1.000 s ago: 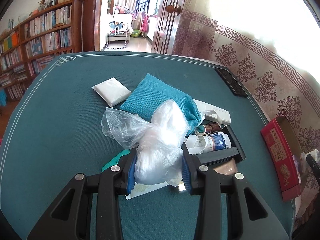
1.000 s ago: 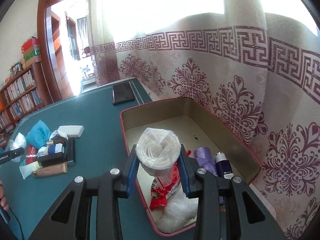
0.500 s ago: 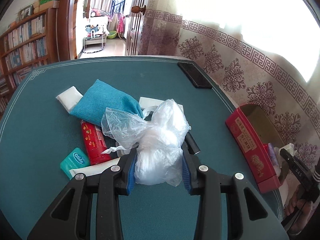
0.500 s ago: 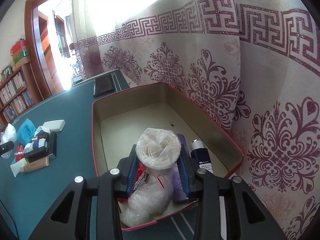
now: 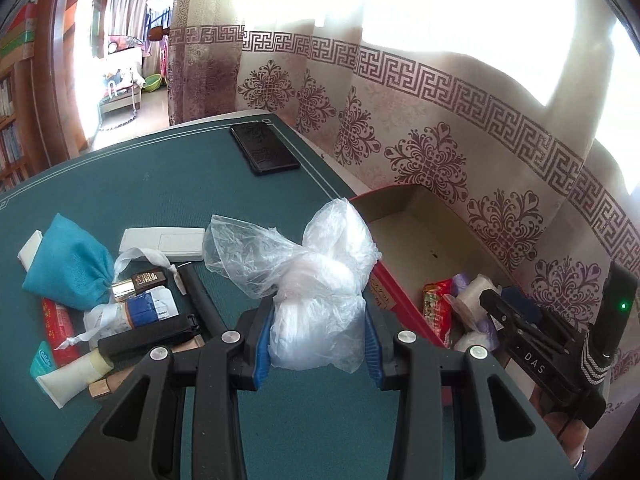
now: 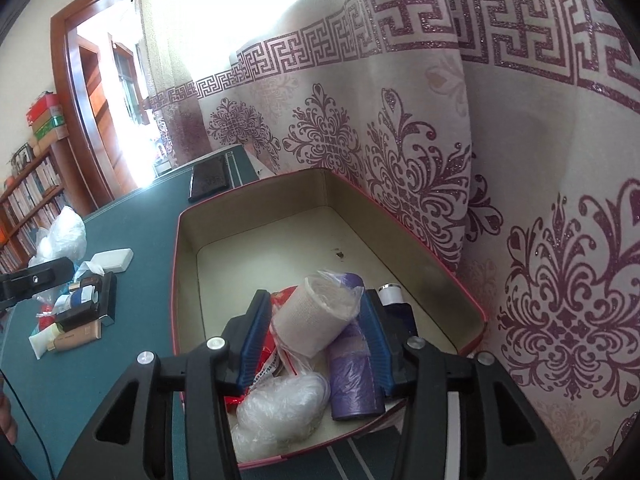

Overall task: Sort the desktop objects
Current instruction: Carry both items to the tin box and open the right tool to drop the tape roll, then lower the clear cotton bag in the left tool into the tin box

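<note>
My left gripper [image 5: 318, 340] is shut on a knotted clear plastic bag [image 5: 316, 280] and holds it above the green table, just left of the red box [image 5: 400, 300]. My right gripper [image 6: 316, 344] is open inside the red box [image 6: 176, 264], its fingers standing either side of a white wrapped roll [image 6: 316, 316] that lies tilted on a purple roll [image 6: 352, 376] and a red packet [image 6: 276, 356]. A clear bag [image 6: 276, 412] and a dark blue tube [image 6: 396, 304] also lie in the box.
A pile lies on the table's left: teal pouch [image 5: 66, 264], white remote [image 5: 164, 240], black case [image 5: 148, 332], small bottles, cream tubes [image 5: 76, 372], red packet [image 5: 56, 320]. A black phone [image 5: 264, 148] lies at the far edge. A patterned curtain [image 6: 480, 160] hangs right behind the box.
My left gripper has carried the plastic bag to the right, up to the red box. My right gripper has lowered into the box and opened, and the white roll now lies tilted on the other items.
</note>
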